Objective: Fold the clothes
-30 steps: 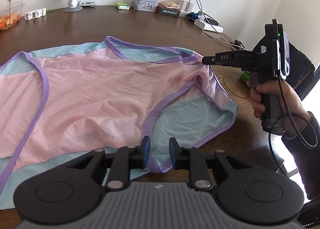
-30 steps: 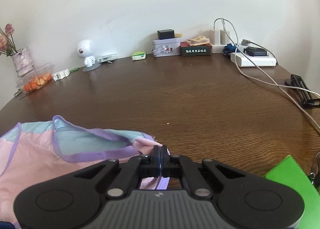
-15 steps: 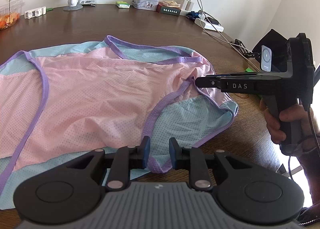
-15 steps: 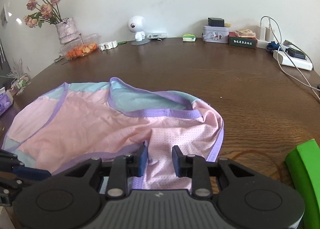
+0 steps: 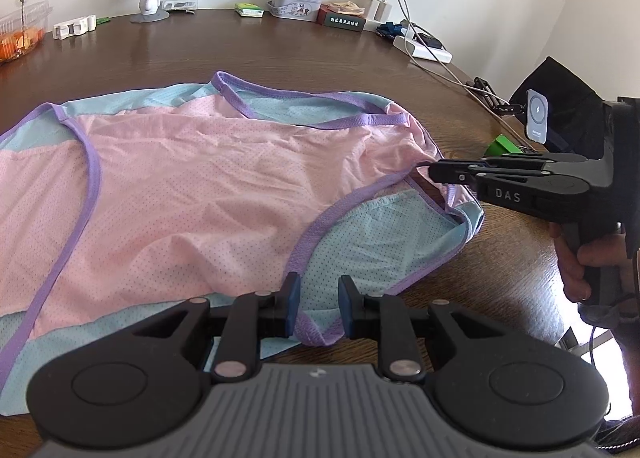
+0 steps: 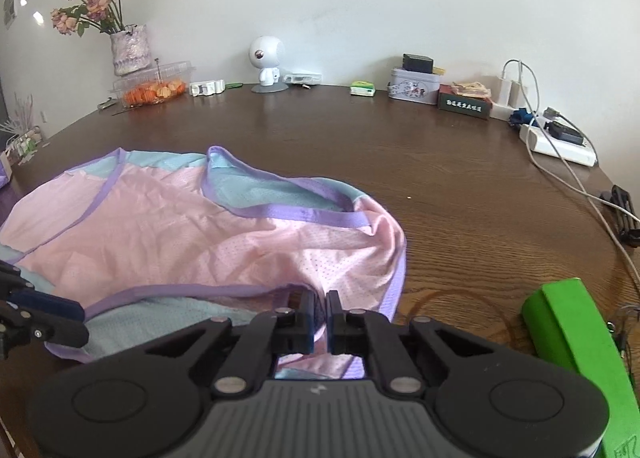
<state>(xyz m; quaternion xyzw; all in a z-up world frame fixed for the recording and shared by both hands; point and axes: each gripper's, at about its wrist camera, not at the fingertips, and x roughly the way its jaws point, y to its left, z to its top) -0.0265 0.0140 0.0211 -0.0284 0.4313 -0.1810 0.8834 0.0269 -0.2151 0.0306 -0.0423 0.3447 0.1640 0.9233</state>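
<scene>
The folding has hardly begun, by the look of it: the mesh vest (image 5: 224,193) lies spread nearly flat on the round wooden table (image 5: 280,49), with no fold laid over yet, and only its right-hand shoulder end is gathered up in soft wrinkles. All the folds themselves seem left to do.

The left gripper (image 5: 318,304) stands with its jaws a little apart, a loop of the purple binding (image 5: 320,332) between the blue pads; whether they press it I cannot quite tell. The right gripper (image 6: 320,316) has its jaws together, pinched on the pink cloth near the armhole edge.

The vest is thin, perforated sports mesh, pink in the body with pale blue panels at the sides and neck, all edged in a purple band. It is limp and slightly glossy and drapes readily. The table is dark, polished and grainy.
</scene>
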